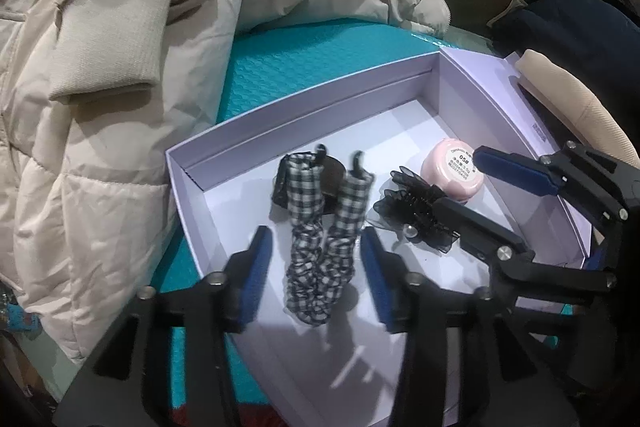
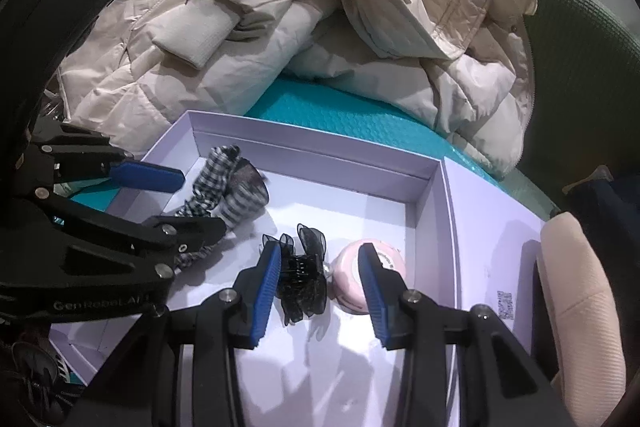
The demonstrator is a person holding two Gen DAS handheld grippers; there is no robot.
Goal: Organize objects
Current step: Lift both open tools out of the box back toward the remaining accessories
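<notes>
A white open box point(image 1: 304, 99) point(image 2: 320, 151) holds a plaid hair clip point(image 1: 324, 227) point(image 2: 224, 183), a black organza bow clip point(image 1: 416, 211) point(image 2: 304, 279) and a pink round jar point(image 1: 454, 171) point(image 2: 352, 279). My left gripper point(image 1: 316, 239) is open, its fingers either side of the plaid clip without touching it. It also shows in the right wrist view point(image 2: 192, 203). My right gripper point(image 2: 320, 255) is open over the bow clip and the jar, its right finger in front of the jar. In the left wrist view it point(image 1: 460, 183) reaches in from the right.
The box lies on a teal bubble mailer point(image 1: 304, 67) point(image 2: 340, 115). A cream puffer jacket point(image 1: 120, 67) point(image 2: 320, 7) is heaped behind and to the left. A green chair back point(image 2: 580, 47) and a beige padded armrest point(image 2: 580, 299) stand at the right.
</notes>
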